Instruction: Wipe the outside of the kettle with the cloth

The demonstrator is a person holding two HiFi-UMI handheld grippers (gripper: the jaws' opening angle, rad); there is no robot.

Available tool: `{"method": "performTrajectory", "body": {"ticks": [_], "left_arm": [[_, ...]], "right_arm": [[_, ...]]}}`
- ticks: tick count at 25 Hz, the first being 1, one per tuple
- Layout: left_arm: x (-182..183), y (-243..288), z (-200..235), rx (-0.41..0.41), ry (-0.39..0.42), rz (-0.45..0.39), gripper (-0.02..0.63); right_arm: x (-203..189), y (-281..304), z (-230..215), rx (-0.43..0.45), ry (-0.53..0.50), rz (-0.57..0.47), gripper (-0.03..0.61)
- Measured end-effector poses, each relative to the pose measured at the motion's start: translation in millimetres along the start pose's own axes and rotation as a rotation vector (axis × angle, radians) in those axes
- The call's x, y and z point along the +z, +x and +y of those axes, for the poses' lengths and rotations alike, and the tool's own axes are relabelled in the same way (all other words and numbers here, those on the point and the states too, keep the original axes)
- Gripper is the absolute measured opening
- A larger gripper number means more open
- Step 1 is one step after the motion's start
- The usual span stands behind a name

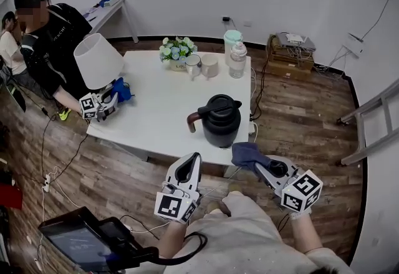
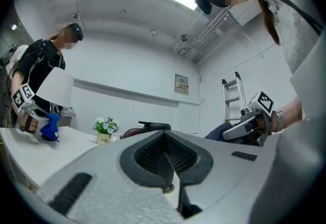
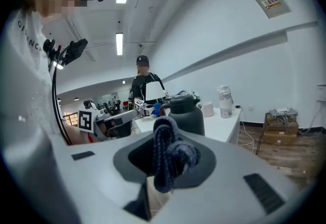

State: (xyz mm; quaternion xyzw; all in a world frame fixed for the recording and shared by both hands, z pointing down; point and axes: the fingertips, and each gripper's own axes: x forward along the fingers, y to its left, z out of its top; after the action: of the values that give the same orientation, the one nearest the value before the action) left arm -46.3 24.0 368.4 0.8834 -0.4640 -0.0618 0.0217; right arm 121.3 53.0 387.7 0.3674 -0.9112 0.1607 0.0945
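**Cloth beside kettle**

The left gripper [image 1: 191, 164] is hanging closed, empty. The black round-bellied kettle [image 1: 221, 124] is standing near the edge of the white table [image 1: 156, 98]. The right gripper [image 1: 260, 169] is clamping a bunched dark-blue cloth [image 1: 247, 154] (press it broadly, gently).

Left gripper [image 1: 194, 157] closed (right gripper [image 1: 260, 167] clamped).

The right gripper's [image 3: 163, 167] grey jaws are clamped together on a bunched dark blue fabric cloth [image 3: 164, 139], which stands up between them. Beyond it, at twelve o'clock, a dark rounded kettle [image 3: 187, 117] sits on a white table [image 3: 226, 122]. A clear plastic bottle [image 3: 224, 101] stands at two o'clock. The left gripper [image 3: 127, 115] hovers at ten o'clock.
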Motion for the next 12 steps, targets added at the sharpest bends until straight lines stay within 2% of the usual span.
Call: {"method": "performTrajectory", "body": {"ticks": [5,12], "left_arm": [[0,0,-19,-0.041,-0.011,0.003,0.008],[-5,-6,-17,-0.04,0.003,0.009,0.008]], "right_arm": [[-7,-11,4,-0.013,-0.002,0.006,0.063],[-13,-15,10,-0.016,0.026,0.0,0.063]]}}
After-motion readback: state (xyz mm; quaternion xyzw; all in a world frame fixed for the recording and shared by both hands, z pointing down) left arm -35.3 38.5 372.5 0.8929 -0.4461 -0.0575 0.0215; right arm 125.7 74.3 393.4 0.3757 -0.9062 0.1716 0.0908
